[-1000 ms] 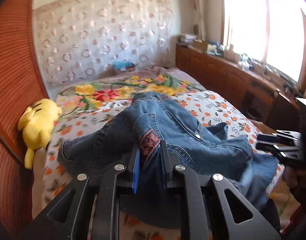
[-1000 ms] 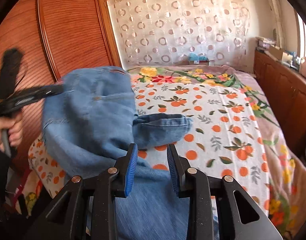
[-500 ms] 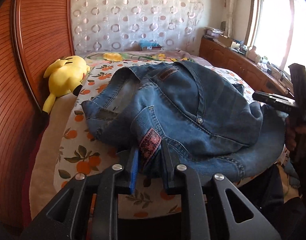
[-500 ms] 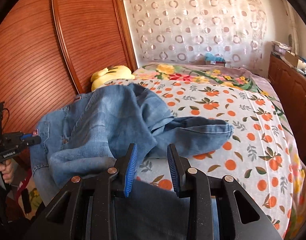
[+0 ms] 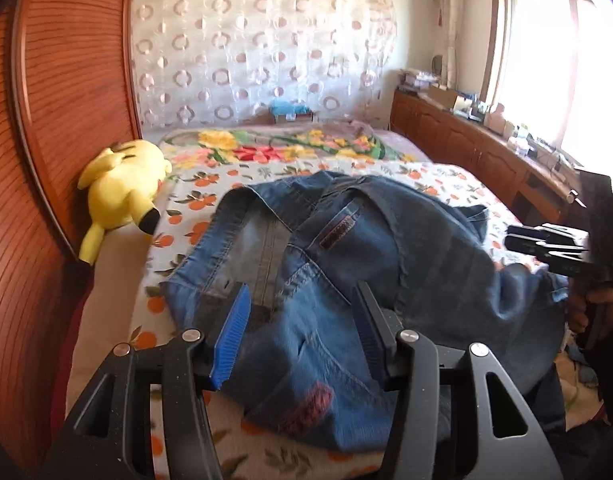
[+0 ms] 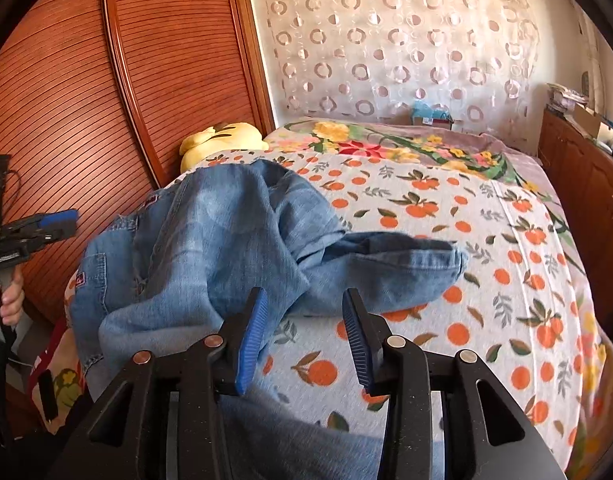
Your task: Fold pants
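The crumpled blue denim pants (image 5: 346, 264) lay in a heap on the bed with the white orange-fruit print sheet (image 6: 486, 280), bunched toward the bed's near edge. In the left wrist view, the left gripper (image 5: 302, 332) pointed forward and slightly down over the heap, its jaws spread wide with denim lying under the gap and nothing pinched between them. A red woven patch on the cloth showed at about 6 o'clock from the jaw gap. The brown leather waistband label sat at 12 o'clock from it, near the heap's middle.

In the right wrist view, the right gripper (image 6: 304, 334) was likewise level and aimed along the bed, jaws apart and gripping nothing; a fold of denim lay at 10 o'clock from it and one pant leg stretched out toward 2 o'clock across the sheet. More denim hung below the gripper at 6 o'clock.

A yellow plush toy (image 5: 122, 192) rested against the ribbed reddish wooden wardrobe door (image 6: 106, 100) at 10 o'clock from the pants. A white curtain with ring pattern (image 5: 258, 52) hung behind the bed.
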Demonstrator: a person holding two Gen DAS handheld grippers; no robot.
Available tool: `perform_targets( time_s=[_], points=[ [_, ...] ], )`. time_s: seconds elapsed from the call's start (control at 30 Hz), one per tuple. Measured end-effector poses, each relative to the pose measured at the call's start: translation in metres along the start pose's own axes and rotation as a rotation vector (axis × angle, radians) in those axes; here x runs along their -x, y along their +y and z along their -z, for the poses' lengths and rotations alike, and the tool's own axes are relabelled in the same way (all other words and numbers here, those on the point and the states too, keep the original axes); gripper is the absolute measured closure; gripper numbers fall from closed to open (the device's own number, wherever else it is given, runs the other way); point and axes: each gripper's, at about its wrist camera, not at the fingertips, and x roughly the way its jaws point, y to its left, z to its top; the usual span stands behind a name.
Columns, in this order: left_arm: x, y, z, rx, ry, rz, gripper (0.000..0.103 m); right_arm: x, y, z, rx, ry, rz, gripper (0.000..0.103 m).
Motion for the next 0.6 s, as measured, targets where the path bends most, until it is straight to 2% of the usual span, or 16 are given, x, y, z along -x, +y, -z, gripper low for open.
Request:
perform_targets(
  time_s=[0.17,0.27,0.33,0.37,0.4,0.5,0.6],
  points=[
    [-0.04,-0.007,-0.015,-0.03,0.051,0.046,0.05,-0.007,-0.002,0.0,-0.002,0.013,0.01,0.062],
    [-0.066,-0.003,-0.018,-0.018,0.11,0.052,0.05,-0.01,-0.005,0.002,-0.014,0.023,0.012,0.062],
    [-0.07,-0.004,-0.016,-0.029,0.134,0.059,0.076,-0.011,-0.007,0.005,-0.021,0.029,0.017,0.062],
    [-0.068,-0.004,-0.014,-0.03,0.129,0.054,0.078,-0.011,-0.008,0.006,-0.023,0.032,0.018,0.062],
    [-0.063,-0.003,-0.013,-0.029,0.118,0.057,0.088,-0.012,-0.009,0.007,-0.026,0.035,0.019,0.062],
    [-0.042,-0.002,-0.007,-0.03,0.092,0.078,0.095,-0.013,-0.012,0.009,-0.031,0.041,0.024,0.062],
    [-0.009,0.0,0.004,-0.028,0.057,0.07,0.096,-0.014,-0.014,0.008,-0.035,0.037,0.024,0.062]
  ],
)
